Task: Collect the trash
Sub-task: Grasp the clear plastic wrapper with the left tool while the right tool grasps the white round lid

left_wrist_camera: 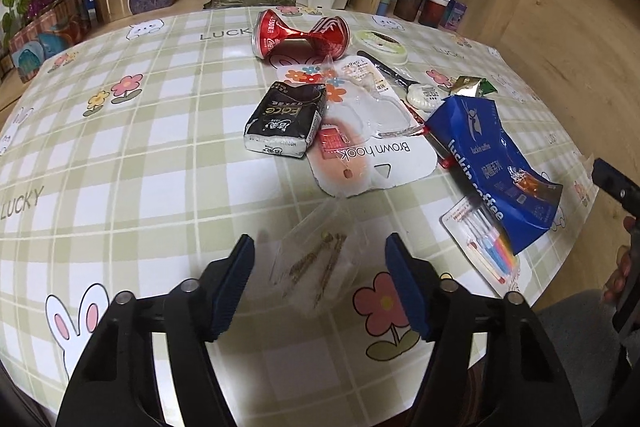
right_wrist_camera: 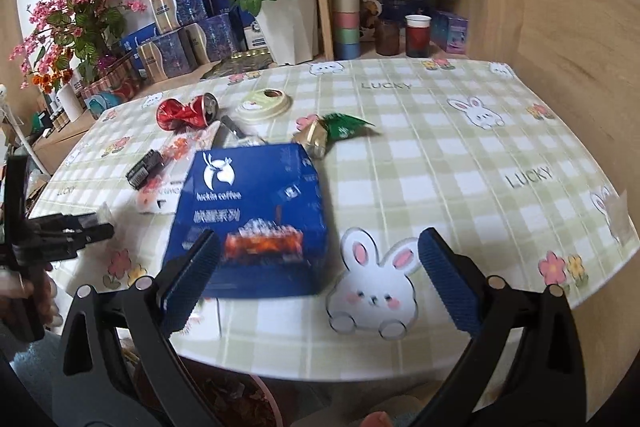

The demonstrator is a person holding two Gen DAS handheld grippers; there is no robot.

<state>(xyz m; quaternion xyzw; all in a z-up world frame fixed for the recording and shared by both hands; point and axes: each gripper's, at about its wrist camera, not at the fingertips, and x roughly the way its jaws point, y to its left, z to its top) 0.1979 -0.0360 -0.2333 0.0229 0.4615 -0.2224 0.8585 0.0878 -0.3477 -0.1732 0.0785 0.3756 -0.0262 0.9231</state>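
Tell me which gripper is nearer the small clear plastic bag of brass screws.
Left. The left gripper straddles the small clear plastic bag of brass screws; the right gripper hovers by the blue coffee box.

Most of the junk sits mid desk (left_wrist_camera: 120, 147): the crushed can (left_wrist_camera: 300, 37) is at the back, the carton (left_wrist_camera: 286, 121) is in front of it, and the hook card (left_wrist_camera: 372, 151) is just right of the carton, partly under it. The coffee box (left_wrist_camera: 496, 163) is further right, lying over a pen pack (left_wrist_camera: 486, 247). Closest in, the little plastic bag (left_wrist_camera: 320, 267) sits between the left claw (left_wrist_camera: 320, 285) pads, not touching either.
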